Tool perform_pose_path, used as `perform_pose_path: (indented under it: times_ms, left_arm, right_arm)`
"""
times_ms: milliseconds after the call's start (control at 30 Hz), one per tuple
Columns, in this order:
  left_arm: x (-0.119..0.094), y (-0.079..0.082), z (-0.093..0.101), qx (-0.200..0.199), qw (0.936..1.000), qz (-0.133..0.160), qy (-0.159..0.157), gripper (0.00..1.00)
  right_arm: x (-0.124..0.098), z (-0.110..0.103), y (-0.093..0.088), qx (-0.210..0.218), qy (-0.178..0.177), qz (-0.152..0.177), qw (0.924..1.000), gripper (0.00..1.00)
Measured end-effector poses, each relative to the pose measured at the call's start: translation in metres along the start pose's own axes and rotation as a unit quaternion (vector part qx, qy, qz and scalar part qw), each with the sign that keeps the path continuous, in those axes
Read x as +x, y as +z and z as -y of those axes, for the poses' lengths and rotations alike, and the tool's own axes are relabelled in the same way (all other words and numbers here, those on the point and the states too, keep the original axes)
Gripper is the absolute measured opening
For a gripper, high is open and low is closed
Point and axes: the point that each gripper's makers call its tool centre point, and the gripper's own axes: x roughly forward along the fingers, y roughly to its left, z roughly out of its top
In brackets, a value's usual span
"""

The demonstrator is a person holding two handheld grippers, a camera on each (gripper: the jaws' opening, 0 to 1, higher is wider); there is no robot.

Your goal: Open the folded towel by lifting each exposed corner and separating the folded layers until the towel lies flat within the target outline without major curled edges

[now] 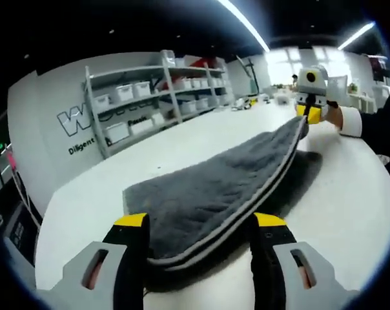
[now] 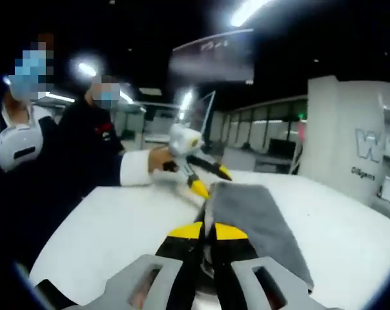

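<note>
Left gripper wide open around near edge of grey towel, lower centre. Right gripper clamped on towel corner, centre bottom.

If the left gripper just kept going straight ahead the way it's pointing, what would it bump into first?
Most likely the grey towel: its folded edge already lies between the open jaws of the left gripper, and the cloth stretches ahead over the white table. Depth is hard to judge in this fisheye view.
</note>
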Motion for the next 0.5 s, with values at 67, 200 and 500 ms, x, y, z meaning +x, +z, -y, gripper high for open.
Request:
perform_pose_path:
  times_ms: [67,200,500]
  left_arm:
    - [0.003,0.007,0.008,0.006,0.9998,0.013,-0.015,0.62]
    - [0.012,0.015,0.028,0.025,0.9985,0.027,-0.04,0.62]
    - [0.032,0.027,0.057,0.06,0.9957,0.039,-0.058,0.54]
  right_arm:
    - [0.001,0.001,0.001,-0.004,-0.005,0.0,1.0,0.0]
    - [0.001,0.001,0.002,-0.011,-0.009,0.003,0.9999,0.0]
    - [-0.004,0.011,0.008,-0.003,-0.034,0.018,0.9992,0.0]
